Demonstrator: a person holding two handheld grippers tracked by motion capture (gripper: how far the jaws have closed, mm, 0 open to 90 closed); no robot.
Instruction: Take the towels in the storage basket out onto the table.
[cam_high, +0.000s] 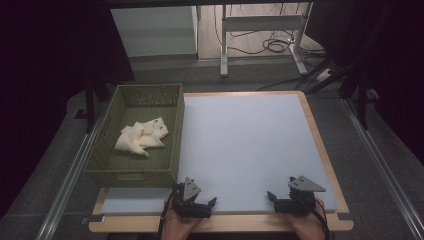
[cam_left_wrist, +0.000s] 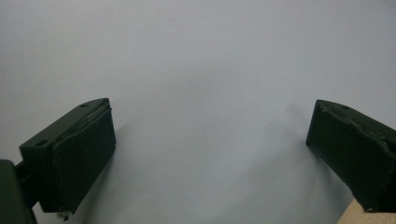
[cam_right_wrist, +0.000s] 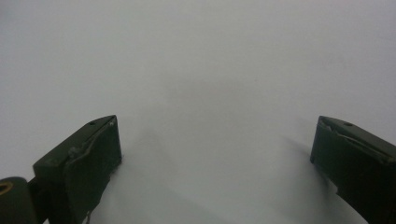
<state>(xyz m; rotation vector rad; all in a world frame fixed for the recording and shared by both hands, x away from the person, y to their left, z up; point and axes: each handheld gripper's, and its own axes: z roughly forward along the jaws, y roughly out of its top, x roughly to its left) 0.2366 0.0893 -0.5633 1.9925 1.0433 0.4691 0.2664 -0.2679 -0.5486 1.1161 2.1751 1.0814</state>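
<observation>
A green woven basket (cam_high: 102, 152) stands on the left part of the bench (cam_high: 320, 145), its long axis running away from the person, its right wall along the left edge of the pale grey mat (cam_high: 245, 145) that covers most of the bench top. Inside the basket, near its middle, lies a crumpled cream cloth (cam_high: 141, 136), spread slantwise from the basket's near left toward its far right, with small dark marks on its far right end; the rest of the basket floor is bare. To the right of the basket the mat lies flat and open out to the wooden rim of the bench on its far and right sides. Just right of the basket's near right corner, at the near edge of the mat, a hand holds the left tongs (cam_high: 198, 202), which point toward the right; in the left gripper view (cam_left_wrist: 208, 140) their jaws stand wide apart over bare mat, with nothing between them. Farther right along the same near edge, well apart from the basket and the cloth, the right tongs (cam_high: 283, 199) point left toward the other pair; in the right gripper view (cam_right_wrist: 215, 149) their jaws also stand wide apart over bare mat.
</observation>
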